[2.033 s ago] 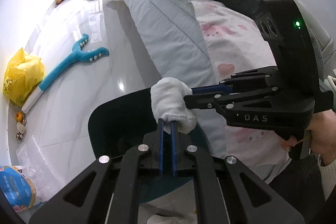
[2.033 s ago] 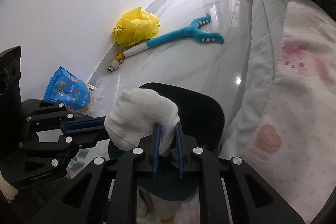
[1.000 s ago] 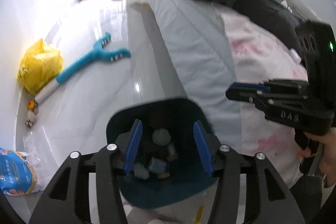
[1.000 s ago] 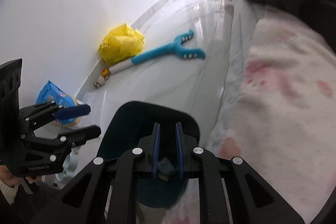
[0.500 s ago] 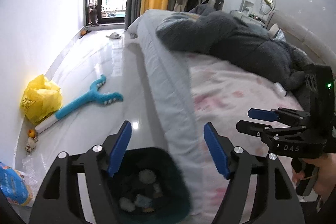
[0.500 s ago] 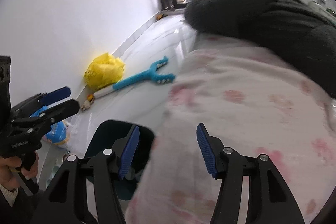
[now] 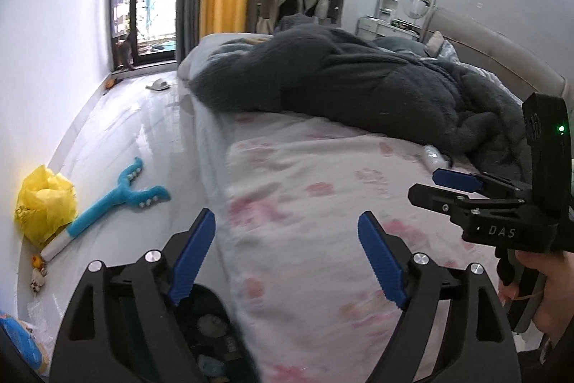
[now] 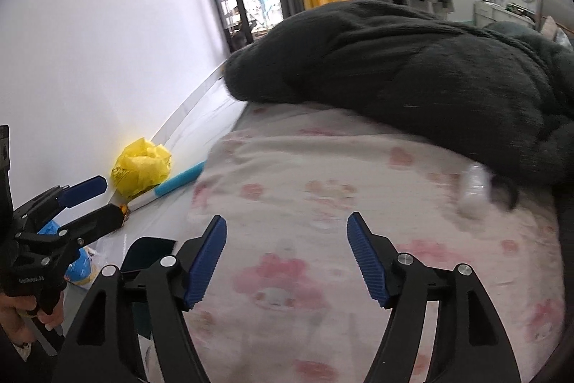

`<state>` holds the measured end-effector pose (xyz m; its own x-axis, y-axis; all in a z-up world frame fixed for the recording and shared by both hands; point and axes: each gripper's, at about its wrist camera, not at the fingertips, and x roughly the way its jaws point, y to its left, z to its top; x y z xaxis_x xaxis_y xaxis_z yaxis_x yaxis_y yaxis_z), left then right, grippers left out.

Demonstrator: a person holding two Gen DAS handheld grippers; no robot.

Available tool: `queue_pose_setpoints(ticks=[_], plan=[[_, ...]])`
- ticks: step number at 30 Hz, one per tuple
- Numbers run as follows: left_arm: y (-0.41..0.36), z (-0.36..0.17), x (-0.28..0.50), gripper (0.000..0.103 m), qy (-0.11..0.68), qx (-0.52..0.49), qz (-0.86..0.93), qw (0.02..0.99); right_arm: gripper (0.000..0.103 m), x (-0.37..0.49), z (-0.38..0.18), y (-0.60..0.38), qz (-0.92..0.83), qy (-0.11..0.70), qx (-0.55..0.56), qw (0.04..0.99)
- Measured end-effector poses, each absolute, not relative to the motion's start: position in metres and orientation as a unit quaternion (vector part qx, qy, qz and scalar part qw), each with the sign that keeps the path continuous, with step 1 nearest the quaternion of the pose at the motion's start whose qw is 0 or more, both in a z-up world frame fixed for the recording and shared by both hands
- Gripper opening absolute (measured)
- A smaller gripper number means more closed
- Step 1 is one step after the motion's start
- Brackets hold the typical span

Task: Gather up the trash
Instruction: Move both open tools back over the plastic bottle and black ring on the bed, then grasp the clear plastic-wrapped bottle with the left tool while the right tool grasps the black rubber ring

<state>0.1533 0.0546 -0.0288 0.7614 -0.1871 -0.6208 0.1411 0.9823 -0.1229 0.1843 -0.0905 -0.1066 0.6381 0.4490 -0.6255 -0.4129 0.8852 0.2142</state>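
Observation:
My left gripper [image 7: 287,257] is empty, its jaws still opening over the edge of the pink-patterned bed sheet [image 7: 305,189]. The dark teal bin [image 7: 211,322] with trash in it sits below, by the left finger. My right gripper [image 8: 287,257] hangs over the sheet [image 8: 323,196], jaws also opening, nothing between them. It shows at the right of the left wrist view [image 7: 436,186]. A small pale, blurred object [image 8: 473,189] lies on the sheet against the dark grey blanket [image 8: 412,60], ahead and to the right. The bin's rim [image 8: 150,250] peeks out at lower left.
A yellow plastic bag [image 7: 46,200] and a blue long-handled toy [image 7: 118,196] lie on the glossy floor by the white wall. A blue packet [image 8: 77,266] sits on the floor near the bin. A person's hand [image 7: 552,282] holds the right gripper.
The white wad that both grippers held over the bin is gone from them. Both grippers have opened wide and swung up from the bin toward the bed.

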Motion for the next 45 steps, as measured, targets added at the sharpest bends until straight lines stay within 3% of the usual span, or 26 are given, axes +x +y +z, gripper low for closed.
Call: queue_pose_setpoints(ticks=[8, 16, 25, 31, 38, 45], plan=[[0.0, -0.02, 0.175, 0.087, 0.328, -0.065, -0.145, 0.931, 0.071, 0.199, -0.102, -0.14, 0.196, 0.354, 0.032, 0.914], [-0.056, -0.023, 0.191, 0.087, 0.321, -0.024, -0.173, 0.931, 0.072, 0.207, -0.1, -0.199, 0.162, 0.337, 0.054, 0.926], [-0.098, -0.029, 0.22, 0.09, 0.327, -0.027, -0.194, 0.924, 0.072, 0.22, -0.11, -0.231, 0.142, 0.346, -0.01, 0.927], [-0.132, -0.043, 0.247, 0.09, 0.348, -0.022, -0.206, 0.914, 0.077, 0.242, -0.11, -0.258, 0.138, 0.356, -0.017, 0.924], [-0.174, -0.071, 0.273, 0.09, 0.372, 0.01, -0.235, 0.898, 0.077, 0.28, -0.127, -0.284, 0.177, 0.389, 0.041, 0.903], [-0.199, -0.091, 0.296, 0.089, 0.403, 0.013, -0.231, 0.885, 0.073, 0.302, -0.137, -0.285, 0.178, 0.406, 0.028, 0.896]])
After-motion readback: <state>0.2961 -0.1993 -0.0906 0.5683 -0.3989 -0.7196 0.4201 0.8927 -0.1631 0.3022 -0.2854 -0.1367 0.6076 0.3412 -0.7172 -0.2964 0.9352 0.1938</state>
